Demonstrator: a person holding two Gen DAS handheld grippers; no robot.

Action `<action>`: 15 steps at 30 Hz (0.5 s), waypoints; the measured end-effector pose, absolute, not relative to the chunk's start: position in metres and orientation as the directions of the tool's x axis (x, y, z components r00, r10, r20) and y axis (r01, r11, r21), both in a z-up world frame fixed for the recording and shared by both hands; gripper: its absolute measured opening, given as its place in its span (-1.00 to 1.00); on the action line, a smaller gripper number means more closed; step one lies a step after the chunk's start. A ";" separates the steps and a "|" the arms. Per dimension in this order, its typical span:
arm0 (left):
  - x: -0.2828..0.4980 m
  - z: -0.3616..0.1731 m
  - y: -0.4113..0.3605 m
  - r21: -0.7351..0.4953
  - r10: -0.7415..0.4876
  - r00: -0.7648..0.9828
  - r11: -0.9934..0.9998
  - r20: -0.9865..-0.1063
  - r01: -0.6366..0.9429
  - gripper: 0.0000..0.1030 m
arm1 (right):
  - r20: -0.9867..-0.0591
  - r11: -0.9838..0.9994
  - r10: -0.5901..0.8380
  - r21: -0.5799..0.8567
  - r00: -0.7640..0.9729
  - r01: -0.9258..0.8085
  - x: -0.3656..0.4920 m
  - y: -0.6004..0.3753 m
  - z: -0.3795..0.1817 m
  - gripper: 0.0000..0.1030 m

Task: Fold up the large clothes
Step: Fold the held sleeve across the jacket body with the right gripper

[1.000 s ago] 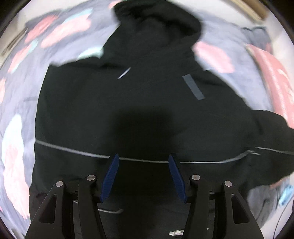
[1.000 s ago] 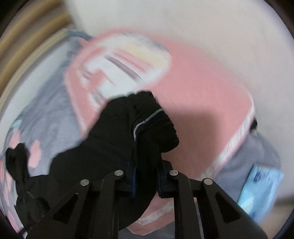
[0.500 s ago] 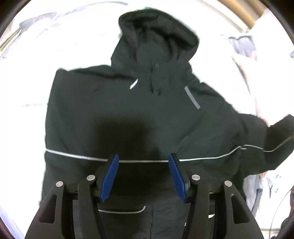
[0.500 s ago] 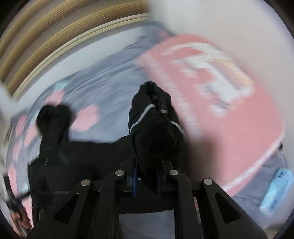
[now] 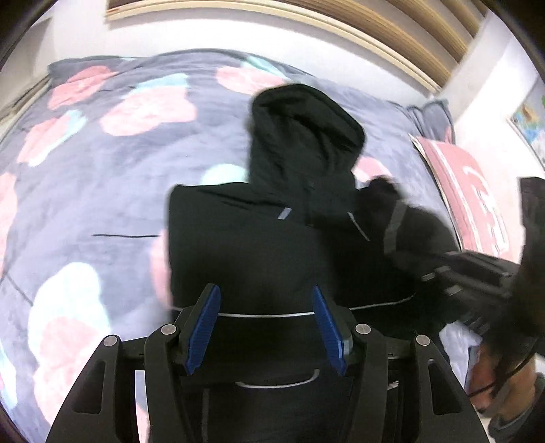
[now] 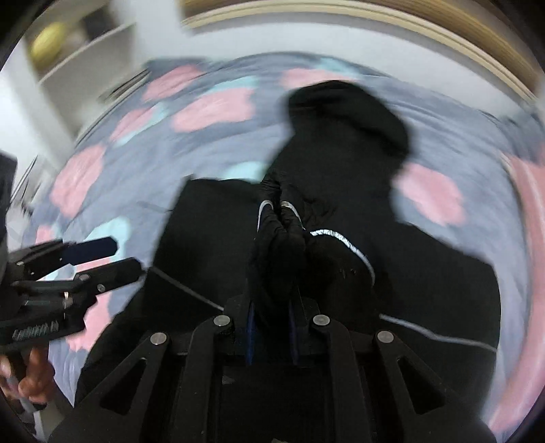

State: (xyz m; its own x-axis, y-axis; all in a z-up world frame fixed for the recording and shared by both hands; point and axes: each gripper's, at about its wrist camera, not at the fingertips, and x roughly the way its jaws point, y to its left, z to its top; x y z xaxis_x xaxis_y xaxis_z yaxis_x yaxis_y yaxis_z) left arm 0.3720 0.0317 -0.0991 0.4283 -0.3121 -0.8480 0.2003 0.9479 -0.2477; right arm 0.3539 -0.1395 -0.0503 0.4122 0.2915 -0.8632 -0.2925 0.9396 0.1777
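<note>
A black hooded jacket [image 5: 259,245] with thin reflective stripes lies front up on the bed, hood [image 5: 306,136] toward the headboard. My left gripper [image 5: 264,289] hovers open above its lower body, nothing between the blue pads. From the right wrist view, that left gripper [image 6: 98,259] sits at the left, jaws apart. My right gripper [image 6: 272,306] is shut on the bunched sleeve cuff [image 6: 282,231] and holds it over the jacket's chest. The left wrist view shows the right gripper [image 5: 470,283] coming in from the right with the sleeve [image 5: 405,231] trailing from it.
A grey bed cover [image 5: 102,170] with pink and teal flowers spreads around the jacket. A pink pillow [image 5: 470,191] lies at the right edge. A wooden headboard [image 5: 306,10] runs along the far side. A person's hand [image 6: 34,378] grips the left tool. White shelves [image 6: 85,44] stand far left.
The right gripper swung the sleeve from over the pink pillow to above the jacket's chest. The left gripper lifted and drew back, so more of the bed shows.
</note>
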 end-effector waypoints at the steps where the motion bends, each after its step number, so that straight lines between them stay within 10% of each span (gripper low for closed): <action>1: 0.372 -0.100 0.039 -0.242 -0.302 0.433 0.952 -0.849 0.190 0.11 | -0.872 0.931 0.298 0.174 0.389 -0.321 0.360 -0.117 -0.060 -0.67; 15: 0.380 -0.158 0.090 -0.323 -0.328 0.329 0.944 -0.885 0.071 0.12 | -0.904 0.863 0.414 0.353 0.105 -0.362 0.398 -0.073 -0.166 -0.21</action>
